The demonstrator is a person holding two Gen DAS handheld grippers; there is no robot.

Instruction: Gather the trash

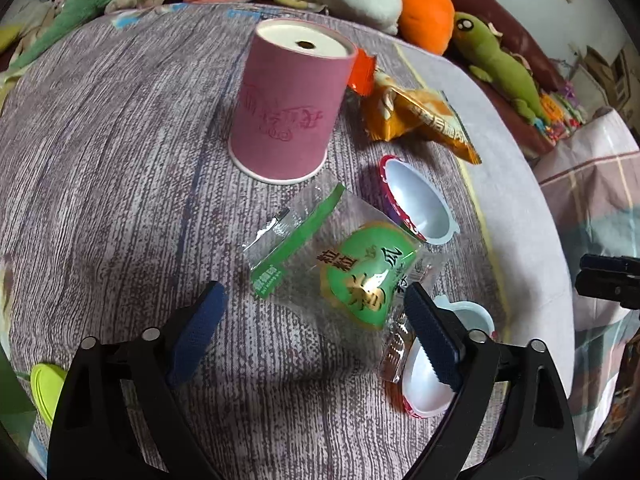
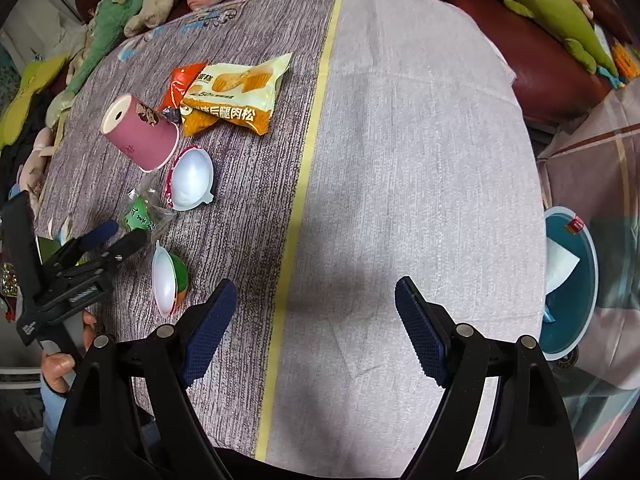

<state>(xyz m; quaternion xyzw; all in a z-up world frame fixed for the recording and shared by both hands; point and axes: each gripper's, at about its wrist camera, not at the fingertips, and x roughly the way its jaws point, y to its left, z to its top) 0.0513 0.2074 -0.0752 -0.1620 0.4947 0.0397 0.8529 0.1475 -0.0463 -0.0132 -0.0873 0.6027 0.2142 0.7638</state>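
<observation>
L gripper (image 1: pixel 316 320) jaws wide, nothing pinched; green wrapper (image 1: pixel 352 276) lies on the counter (image 1: pixel 120 160) just ahead, betw. the pads, not pressed. Pink cup (image 1: pixel 286 108) stands upside down behind it, orange snack bags (image 1: pixel 420 116) to its right. White jelly cups: one (image 1: pixel 420 204) beside the wrapper, one (image 1: pixel 428 376) under the right pad. R gripper (image 2: pixel 316 328) also wide, empty, over bare cloth. Teal bin (image 2: pixel 572 280) sits off counter's right edge.

Left wrist view steeply down, close over the pink cup (image 1: pixel 286 100); right wrist view higher, sharing it (image 2: pixel 140 132)
</observation>
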